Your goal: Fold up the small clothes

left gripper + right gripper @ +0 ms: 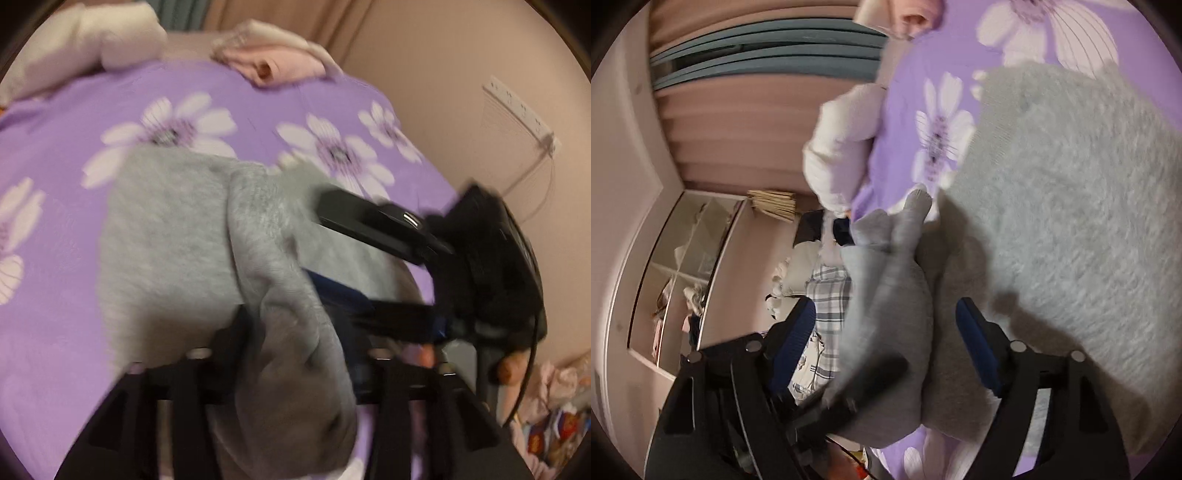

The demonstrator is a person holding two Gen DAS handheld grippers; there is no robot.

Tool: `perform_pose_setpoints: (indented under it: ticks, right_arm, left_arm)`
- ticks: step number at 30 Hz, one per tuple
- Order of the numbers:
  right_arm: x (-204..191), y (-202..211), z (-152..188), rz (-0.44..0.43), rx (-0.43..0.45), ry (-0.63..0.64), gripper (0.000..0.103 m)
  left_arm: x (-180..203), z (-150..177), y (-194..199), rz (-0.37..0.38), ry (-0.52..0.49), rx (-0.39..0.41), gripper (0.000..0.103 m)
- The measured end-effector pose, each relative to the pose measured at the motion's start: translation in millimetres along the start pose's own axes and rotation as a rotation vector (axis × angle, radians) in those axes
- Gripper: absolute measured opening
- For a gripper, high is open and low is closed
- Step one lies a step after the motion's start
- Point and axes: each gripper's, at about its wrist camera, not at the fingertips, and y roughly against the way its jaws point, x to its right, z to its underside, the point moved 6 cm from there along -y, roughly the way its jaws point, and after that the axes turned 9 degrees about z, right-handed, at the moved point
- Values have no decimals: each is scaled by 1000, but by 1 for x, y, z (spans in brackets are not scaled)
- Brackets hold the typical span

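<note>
step: lay fold of soft grey knit garment (pixel 166 229) on purple floral bedsheet (pixel 55 155) | left tool (pixel 295 354) parted around fold, pads not pressing | right tool (pixel 886 339) wide open, fold between | advice: withdraw both clear, don't drag cloth

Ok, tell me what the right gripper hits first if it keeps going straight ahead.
Probably the grey garment: a raised fold of it lies between the open right gripper fingers, directly ahead. Blur leaves the depth uncertain.

Two close wrist views, both over grey garment (pixel 177 236) on purple bedspread (pixel 66 122)
</note>
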Motion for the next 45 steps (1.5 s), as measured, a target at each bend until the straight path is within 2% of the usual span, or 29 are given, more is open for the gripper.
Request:
perform_pose_setpoints:
  ticks: [3,6,11,13,15,19,21,25,27,30,32,35,36,38,39,40,42,45]
  right_arm:
    - [3,-6,1,71,-53,15,79]
    - [3,-9,3,105,-95,44,75]
    - [11,-20,1,196,-127,78,54]
    - [16,-24,-1,239,-123,104,38]
    - [19,-25,-2,264,-110,125,30]
    - [13,-20,-3,371,-41,239,14]
    - [-3,-19,-6,416,8,330,12]
    - [-42,-4,-21,436,116,459,10]
    - [-55,7,-35,441,168,484,9]
    - [-67,46,-62,469,294,505,4]
    - [-63,66,-71,475,321,490,4]
    - [-36,67,-73,429,195,419,8]
    - [-27,60,-69,439,162,406,11]
    - [-10,47,-58,444,119,389,27]
    - [-4,36,-52,417,91,364,38]
    - [3,28,-46,384,65,329,45]
    - [9,14,-38,337,29,293,45]
    - [8,-8,-28,311,-14,275,45]
  left_arm:
    - [7,9,-4,1,-29,-21,57]
    - [6,18,8,12,-36,-14,57]
    - [-10,40,54,26,15,70,57]
    - [-21,49,71,7,52,113,57]
    - [-33,60,84,-10,93,142,58]
    - [-61,83,96,-34,189,153,58]
    - [-74,92,99,-35,238,148,58]
    - [-85,100,104,-21,304,162,58]
    - [-86,102,107,-25,312,166,58]
    - [-86,101,103,-20,315,159,58]
    - [-85,98,97,-13,315,154,58]
    - [-87,96,93,-4,319,156,58]
    - [-87,95,91,4,323,157,58]
    - [-87,94,86,11,331,154,58]
    - [-87,94,85,12,332,149,58]
    - [-87,94,83,11,332,143,58]
    - [-85,95,82,7,322,130,58]
    - [-85,97,85,-7,311,124,58]
